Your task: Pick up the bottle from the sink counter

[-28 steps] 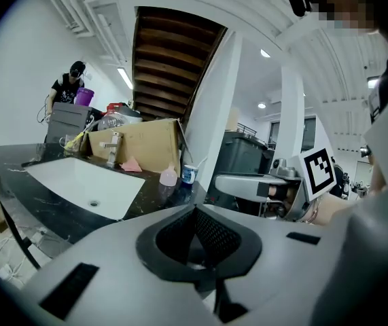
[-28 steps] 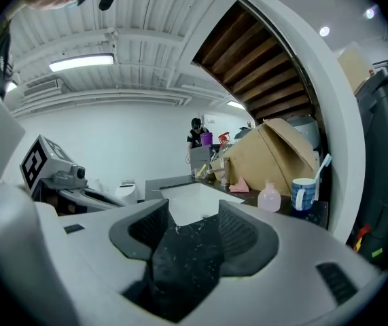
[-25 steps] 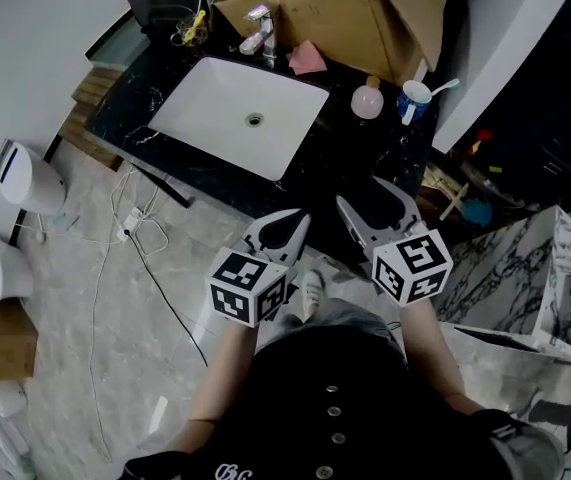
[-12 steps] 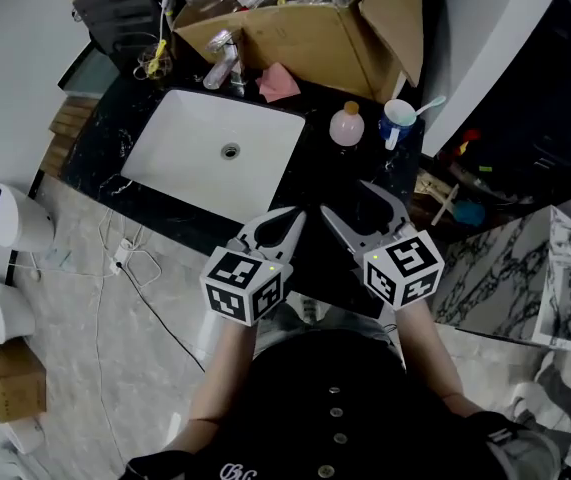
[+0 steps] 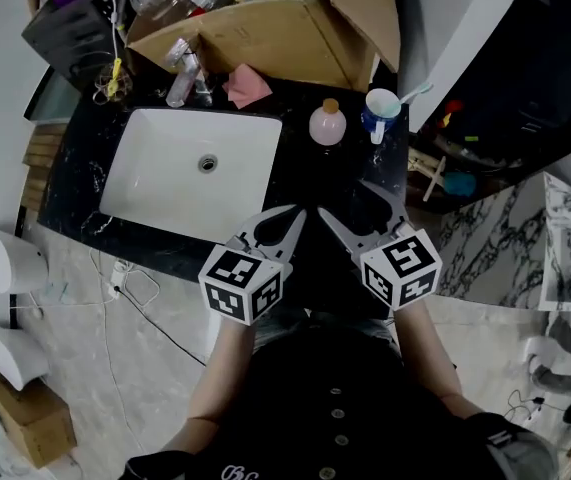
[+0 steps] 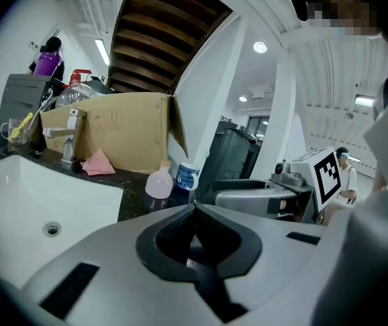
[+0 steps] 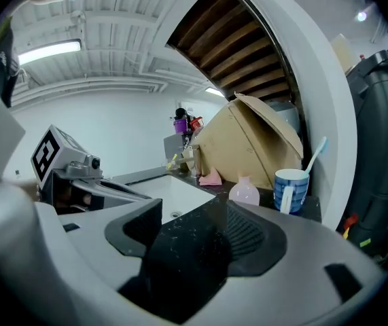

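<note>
Since a second ago the sink counter [image 5: 305, 183] has slid lower in the head view. The pink bottle [image 5: 327, 125] now stands upper centre, just left of the blue mug [image 5: 378, 108]. The right gripper [image 5: 357, 200] is opening its jaws on nothing. The left gripper [image 5: 297, 213] is clenched, empty. The mug's print is too small to read.

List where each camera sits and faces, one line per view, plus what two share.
Head view: on the person's head, looking steeply down at the sink counter; forearms, left tongs and right tongs show.
Left gripper view: on the left tongs, along shut jaws toward the bottle; right tongs show at right.
Right gripper view: on the right tongs, jaws opening, nothing between, facing bottle and cup; left tongs at left.
Shared: both gripper views show the bottle beside the cup.
</note>
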